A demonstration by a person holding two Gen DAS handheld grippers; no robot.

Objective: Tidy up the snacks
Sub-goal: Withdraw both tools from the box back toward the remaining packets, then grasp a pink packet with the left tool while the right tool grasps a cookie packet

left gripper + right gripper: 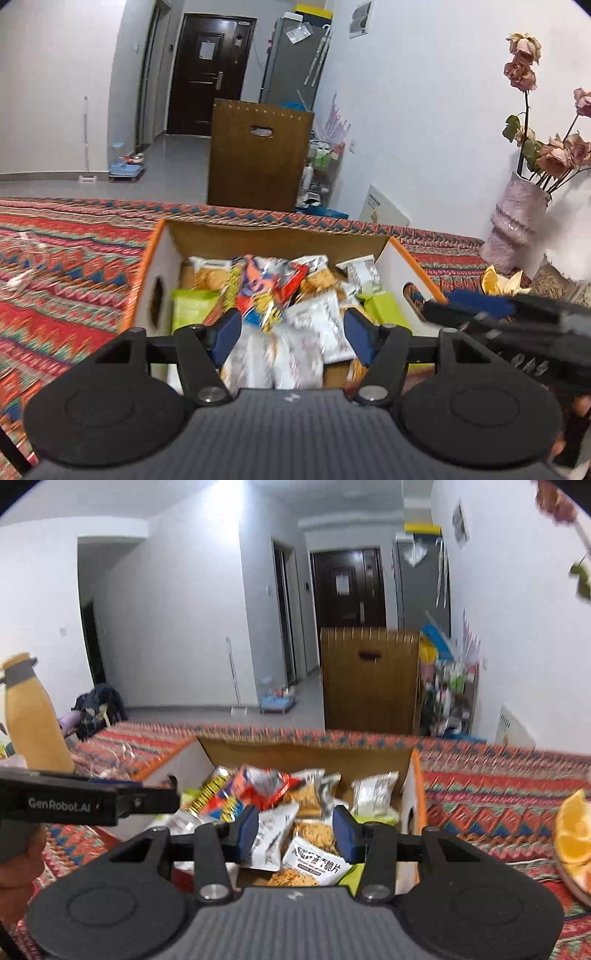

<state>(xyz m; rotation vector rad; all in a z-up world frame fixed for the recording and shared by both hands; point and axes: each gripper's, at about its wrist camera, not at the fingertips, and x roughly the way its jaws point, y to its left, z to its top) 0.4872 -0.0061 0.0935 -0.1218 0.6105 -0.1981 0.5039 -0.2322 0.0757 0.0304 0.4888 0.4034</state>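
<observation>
An open cardboard box (pixel 162 243) with an orange rim stands on the patterned tablecloth, filled with several snack packets. Among them are white crisp bags (pixel 317 864), a red and blue bag (pixel 258 291) and green packs (pixel 192 302). My left gripper (pixel 293 332) hangs over the box's near end, jaws open, with blurred white packets below and nothing pressed between its blue pads (pixel 227 332). My right gripper (pixel 295 832) is open above the box too, its pads apart over a white bag. The left tool's black housing (pixel 74 805) shows at the left of the right wrist view.
A pink vase (pixel 517 221) of dried roses stands at the table's right, with a plate of orange slices (pixel 572 842) in front of it. A yellow bottle (pixel 33 720) stands at the left. Beyond the table's far edge is a brown wooden panel (pixel 258 155).
</observation>
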